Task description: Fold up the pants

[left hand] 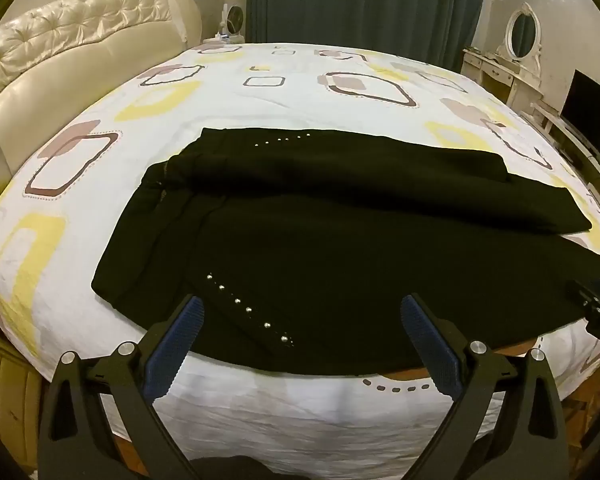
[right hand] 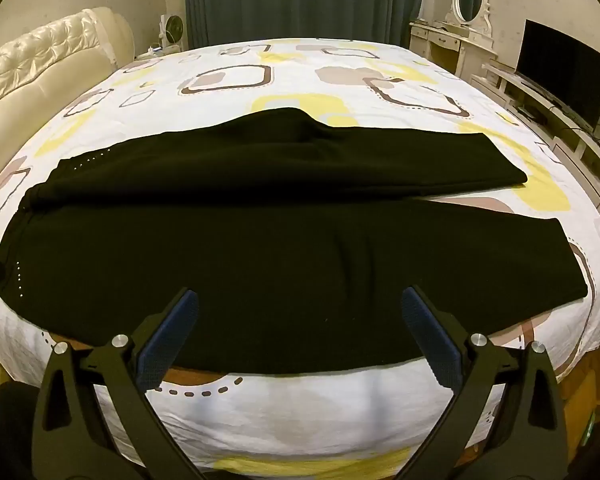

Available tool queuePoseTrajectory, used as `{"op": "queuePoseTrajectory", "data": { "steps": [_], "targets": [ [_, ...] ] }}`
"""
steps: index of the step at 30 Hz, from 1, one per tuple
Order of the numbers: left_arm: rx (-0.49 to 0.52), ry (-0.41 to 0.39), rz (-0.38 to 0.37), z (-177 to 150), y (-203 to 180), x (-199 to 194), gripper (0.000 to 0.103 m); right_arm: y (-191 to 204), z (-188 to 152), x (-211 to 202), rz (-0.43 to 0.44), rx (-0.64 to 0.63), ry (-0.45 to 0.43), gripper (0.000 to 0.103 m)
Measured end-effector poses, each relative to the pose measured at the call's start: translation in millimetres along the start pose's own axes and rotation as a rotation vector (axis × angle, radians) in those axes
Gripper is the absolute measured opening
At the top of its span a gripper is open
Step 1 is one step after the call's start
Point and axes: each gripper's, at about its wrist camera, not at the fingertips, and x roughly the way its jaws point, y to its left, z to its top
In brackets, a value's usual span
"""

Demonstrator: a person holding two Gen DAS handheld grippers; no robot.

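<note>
Two legs of black pants [left hand: 300,240] are spread flat across the patterned bedsheet [left hand: 260,92], waistband to the left, hems to the right, near edge at the mattress edge. Soft, limp, light cloth is judged; it would best be pinched at the near edge, by waistband and hem. Silver studs [left hand: 248,310] mark the hips. Left gripper [left hand: 300,320] and right gripper [right hand: 300,316] are held wide apart, empty, just above it.
</note>
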Motion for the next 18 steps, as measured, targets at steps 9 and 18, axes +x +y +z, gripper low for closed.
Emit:
{"op": "queuePoseTrajectory", "data": {
  "steps": [9,18],
  "targets": [
    [0.008,-0.003,0.012,-0.3,0.3,-0.8,0.098,-1.3,-0.3,0.5,0.004,0.005,0.004,0.101],
    [0.006,0.001,0.011,-5.7,-7.6,1.7,0.098,-1.7,-0.5,1.3,0.005,0.005,0.006,0.101]
  ]
}}
